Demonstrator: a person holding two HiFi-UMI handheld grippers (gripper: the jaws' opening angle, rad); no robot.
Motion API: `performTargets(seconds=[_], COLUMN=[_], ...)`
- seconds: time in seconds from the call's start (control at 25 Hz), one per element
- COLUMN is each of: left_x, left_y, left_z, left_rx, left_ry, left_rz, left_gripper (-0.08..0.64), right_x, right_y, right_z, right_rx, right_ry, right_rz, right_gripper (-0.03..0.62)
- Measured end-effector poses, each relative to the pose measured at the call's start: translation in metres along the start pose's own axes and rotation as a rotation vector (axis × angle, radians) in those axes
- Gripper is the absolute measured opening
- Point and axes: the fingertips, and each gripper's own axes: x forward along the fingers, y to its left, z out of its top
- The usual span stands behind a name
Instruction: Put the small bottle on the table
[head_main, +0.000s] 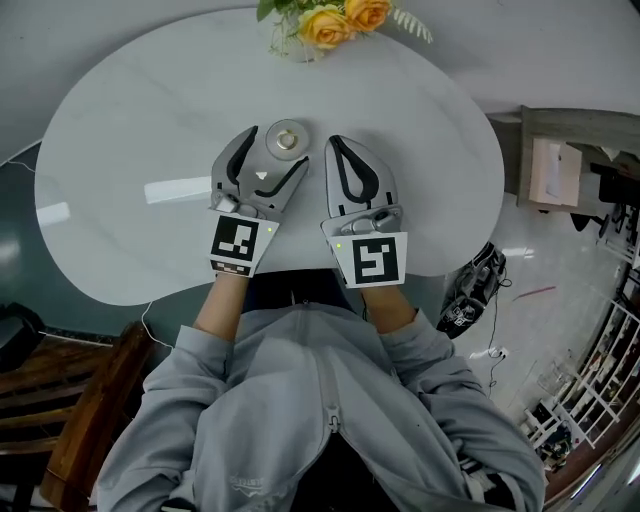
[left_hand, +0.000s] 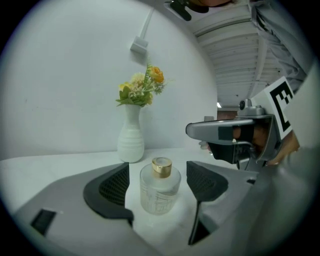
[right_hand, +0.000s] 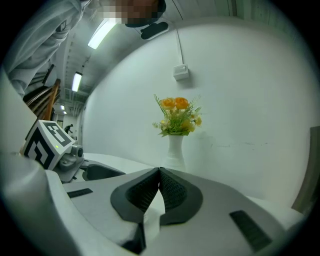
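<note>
The small bottle, frosted glass with a gold cap, stands upright on the white table. My left gripper is open around it, one finger on each side. In the left gripper view the bottle sits between the dark pads with a narrow gap on both sides. My right gripper lies just to the right of the bottle, shut with nothing in it; its jaws meet at the tips in the right gripper view.
A white vase of orange and yellow flowers stands at the table's far edge, behind the bottle. A wooden chair is at the lower left. A side cabinet and floor clutter lie to the right.
</note>
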Motion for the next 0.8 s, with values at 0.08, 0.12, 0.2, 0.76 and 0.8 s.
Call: performTargets(seconds=[0.08,0.12,0.2,0.76,0.8], left_x=[-0.014,-0.021,-0.036,-0.097,-0.103], left_y=[0.001,0.002,0.005,-0.005,-0.007], left_z=[0.011,0.018,0.032,0.171,0.179], left_rx=[-0.007,-0.011,-0.023,-0.002,0.003], left_ry=[-0.021,-0.034,-0.069,-0.251,-0.257], left_rz=[0.022,0.039,0.074,0.15,0.154], left_gripper=[0.35,0.343,0.169,0.006,0.006], right_x=[-0.006,-0.009,-0.015,-0.054,-0.057], right_y=[-0.001,0.0,0.003,0.012,0.01], right_z=[0.013,0.02,0.034,0.136,0.144], right_rx=[-0.01,-0.016,-0.032,-0.075,-0.061], right_ry=[-0.013,-0.019,-0.033,-0.127,-0.132], right_rz=[-0.006,-0.007,-0.004,-0.042,-0.053], right_gripper=[0.026,0.026,0.026,0.026,0.026])
